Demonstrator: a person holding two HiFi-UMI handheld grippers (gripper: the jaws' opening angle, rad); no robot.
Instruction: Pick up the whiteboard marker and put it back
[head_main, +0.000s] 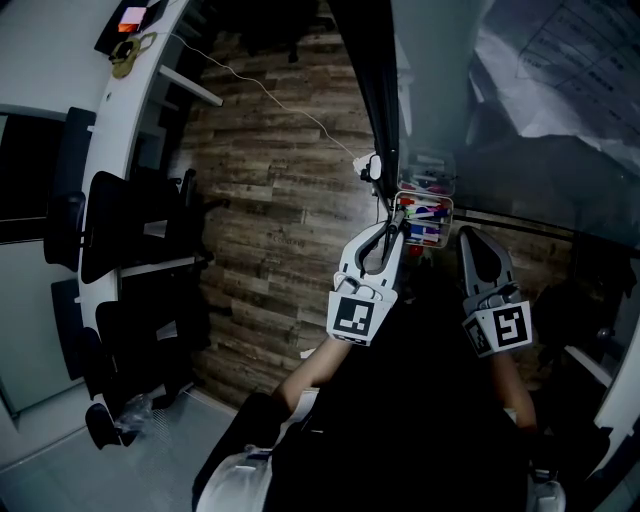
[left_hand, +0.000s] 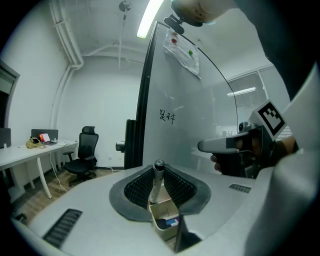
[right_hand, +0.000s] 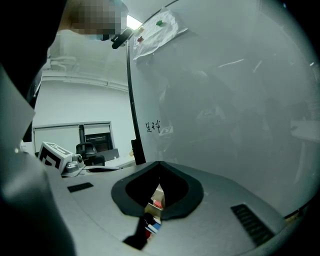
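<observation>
Grey whiteboard marker (left_hand: 156, 187) upright, clamped in left gripper (left_hand: 159, 171), just above pale open marker box (left_hand: 161, 216); right gripper (right_hand: 159, 163) closed, empty.

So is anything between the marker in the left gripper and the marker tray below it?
Nothing visible. The left gripper holds the marker upright over the open tray; other markers already lie inside it.
</observation>
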